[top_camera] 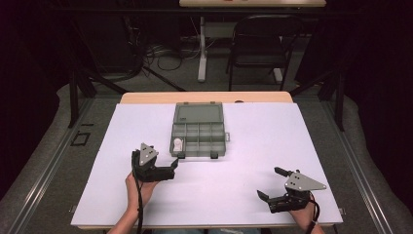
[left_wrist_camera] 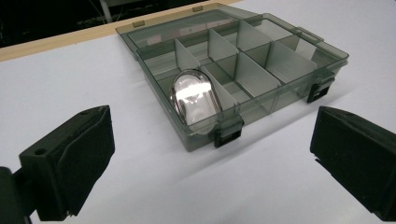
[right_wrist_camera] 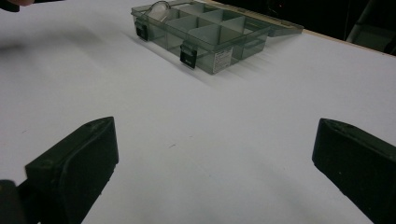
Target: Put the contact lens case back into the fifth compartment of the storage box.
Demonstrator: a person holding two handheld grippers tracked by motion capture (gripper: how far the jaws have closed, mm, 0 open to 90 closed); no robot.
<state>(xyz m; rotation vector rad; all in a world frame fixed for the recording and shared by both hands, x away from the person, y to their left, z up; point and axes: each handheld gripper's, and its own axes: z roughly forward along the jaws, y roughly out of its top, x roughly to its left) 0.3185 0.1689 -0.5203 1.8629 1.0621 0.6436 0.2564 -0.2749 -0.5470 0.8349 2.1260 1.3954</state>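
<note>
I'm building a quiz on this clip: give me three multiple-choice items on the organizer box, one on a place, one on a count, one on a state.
1. Where does the clear oval item lie in the organizer box?
A. near-left compartment
B. far-right compartment
C. on the lid

2. How many black latches line the box's near edge?
A. one
B. two
C. four

3. The left gripper is:
A. shut on the box
B. open, holding nothing
C. shut on the item

Answers: 1 A, it rests beside the left latch. 2 B, two clasps show. 3 B, jaws stand apart over bare table.

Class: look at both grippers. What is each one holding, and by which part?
Nothing: left gripper and right gripper both stand open and empty; the clear capsule lies in the organiser box.
</note>
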